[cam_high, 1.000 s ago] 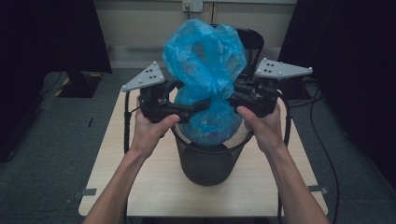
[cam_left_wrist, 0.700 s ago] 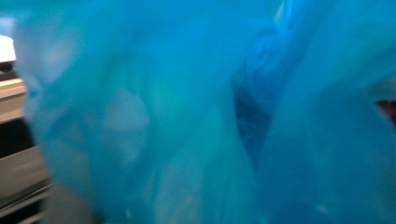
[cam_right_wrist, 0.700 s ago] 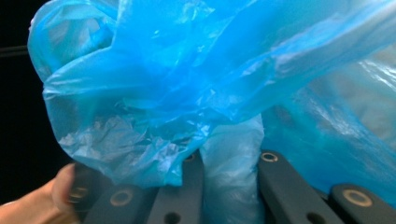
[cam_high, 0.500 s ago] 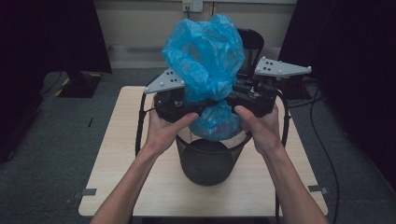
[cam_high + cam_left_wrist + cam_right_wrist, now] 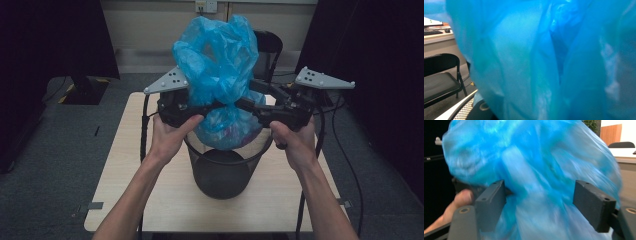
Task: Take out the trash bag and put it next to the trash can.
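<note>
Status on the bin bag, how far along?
Done: the blue bin bag is gathered at its neck and its full lower half is lifted partly out of the black mesh bin. In hand: the left tongs have just closed on the neck; the right tongs have just opened around it. Left: tying off and lifting clear.

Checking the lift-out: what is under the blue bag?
Under the blue bag stands the black mesh bin on the table. The bag's bulging lower part hides the inside of the bin.
</note>
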Demonstrator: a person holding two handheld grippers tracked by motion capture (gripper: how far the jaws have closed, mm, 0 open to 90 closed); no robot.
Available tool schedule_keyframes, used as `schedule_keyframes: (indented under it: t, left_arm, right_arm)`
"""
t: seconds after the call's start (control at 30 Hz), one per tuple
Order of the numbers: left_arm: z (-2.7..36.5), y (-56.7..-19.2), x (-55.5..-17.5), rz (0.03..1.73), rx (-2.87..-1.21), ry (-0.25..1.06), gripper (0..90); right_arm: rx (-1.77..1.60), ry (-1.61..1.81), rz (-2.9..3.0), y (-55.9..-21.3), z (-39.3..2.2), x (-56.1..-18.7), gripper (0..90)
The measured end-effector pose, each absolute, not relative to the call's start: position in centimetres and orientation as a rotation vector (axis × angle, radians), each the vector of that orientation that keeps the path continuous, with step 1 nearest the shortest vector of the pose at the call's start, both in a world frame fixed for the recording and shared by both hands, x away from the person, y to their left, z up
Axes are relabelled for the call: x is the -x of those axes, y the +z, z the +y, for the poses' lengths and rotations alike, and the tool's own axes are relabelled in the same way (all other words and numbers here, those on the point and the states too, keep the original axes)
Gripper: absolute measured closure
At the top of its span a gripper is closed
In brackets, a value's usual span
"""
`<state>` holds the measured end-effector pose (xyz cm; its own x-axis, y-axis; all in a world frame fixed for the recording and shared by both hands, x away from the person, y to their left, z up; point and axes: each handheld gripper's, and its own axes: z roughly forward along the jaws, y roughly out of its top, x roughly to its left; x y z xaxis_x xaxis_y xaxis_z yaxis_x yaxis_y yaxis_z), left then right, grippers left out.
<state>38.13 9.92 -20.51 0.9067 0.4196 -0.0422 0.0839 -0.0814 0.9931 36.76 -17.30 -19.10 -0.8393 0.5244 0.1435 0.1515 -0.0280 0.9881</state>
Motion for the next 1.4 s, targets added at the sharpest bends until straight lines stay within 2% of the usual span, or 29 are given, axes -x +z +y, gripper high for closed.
schedule_keyframes:
  t: [0.4,0.5,0.53,0.6,1.03,1.2,1.37,1.4]
  left_arm:
    - [11.0,-19.3,-37.6,0.403,-1.619,0.304,83.4]
    - [11.2,-19.0,-37.8,0.404,-1.58,0.279,83.3]
    - [11.2,-19.0,-37.8,0.404,-1.58,0.279,83.4]
    - [11.1,-18.9,-37.8,0.402,-1.562,0.267,83.4]
    - [12.9,-18.4,-37.6,0.424,-1.57,0.325,83.4]
    - [13.9,-18.2,-38.0,0.449,-1.55,0.348,83.4]
    - [15.3,-18.0,-38.2,0.469,-1.556,0.394,83.5]
    - [15.5,-18.0,-38.2,0.475,-1.552,0.396,83.5]
  right_arm:
    - [-0.729,1.957,1.976,-21.6,-19.2,-36.9,24.1]
    - [-0.705,1.949,2.004,-21.8,-18.8,-36.8,35.6]
    - [-0.705,1.949,2.004,-21.8,-18.8,-36.8,35.6]
    - [-0.695,1.942,2.02,-21.9,-18.0,-36.9,45.4]
    - [-0.711,1.933,2.007,-21.4,-16.1,-37.8,72.3]
    - [-0.72,1.919,2.013,-20.7,-15.0,-38.5,72.6]
    - [-0.727,1.911,2.011,-20.7,-14.7,-38.6,54.2]
    - [-0.731,1.909,2.007,-20.7,-14.8,-38.5,52.7]
